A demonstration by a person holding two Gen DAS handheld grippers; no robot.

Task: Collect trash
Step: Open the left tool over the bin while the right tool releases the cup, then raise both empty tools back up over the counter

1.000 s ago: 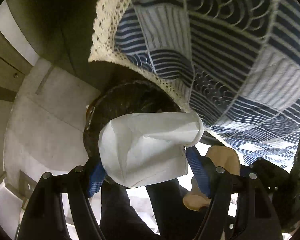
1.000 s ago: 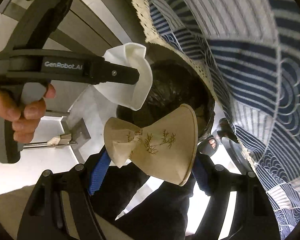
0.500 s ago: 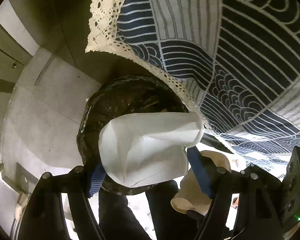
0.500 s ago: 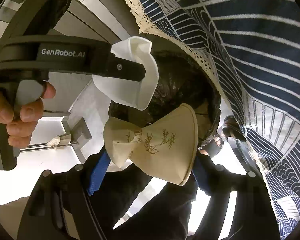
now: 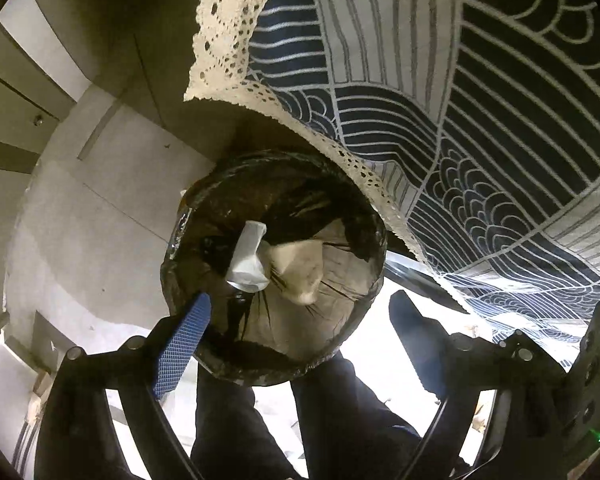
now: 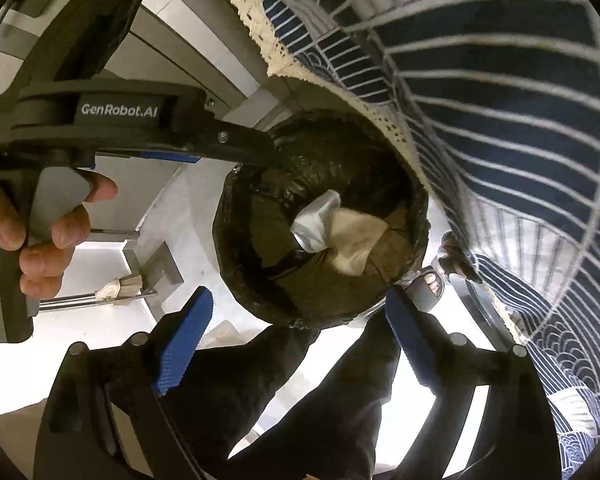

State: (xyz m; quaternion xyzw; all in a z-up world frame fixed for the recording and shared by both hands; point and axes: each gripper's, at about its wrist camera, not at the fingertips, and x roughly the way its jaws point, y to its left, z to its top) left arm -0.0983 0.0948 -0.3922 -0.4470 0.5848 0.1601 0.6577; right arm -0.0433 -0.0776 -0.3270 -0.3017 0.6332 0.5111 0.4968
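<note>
A round trash bin with a black liner (image 5: 188,240) (image 6: 236,200) stands on the floor below both grippers. A crushed white paper cup (image 5: 248,260) (image 6: 314,222) and a crushed tan paper cup (image 5: 300,272) (image 6: 356,240) lie side by side inside it. My left gripper (image 5: 300,344) is open and empty just above the bin's near rim; it also shows from the side in the right wrist view (image 6: 180,128). My right gripper (image 6: 296,336) is open and empty above the bin.
A table draped in a blue-and-white patterned cloth with a lace edge (image 5: 480,100) (image 6: 500,80) overhangs the bin on the right. The person's dark-trousered legs (image 6: 320,400) and sandalled foot (image 6: 428,284) stand beside the bin. Grey cabinets (image 6: 172,40) are at the left.
Both grippers have opened and let go of their cups. The white cup and the tan cup have dropped into the bin.
</note>
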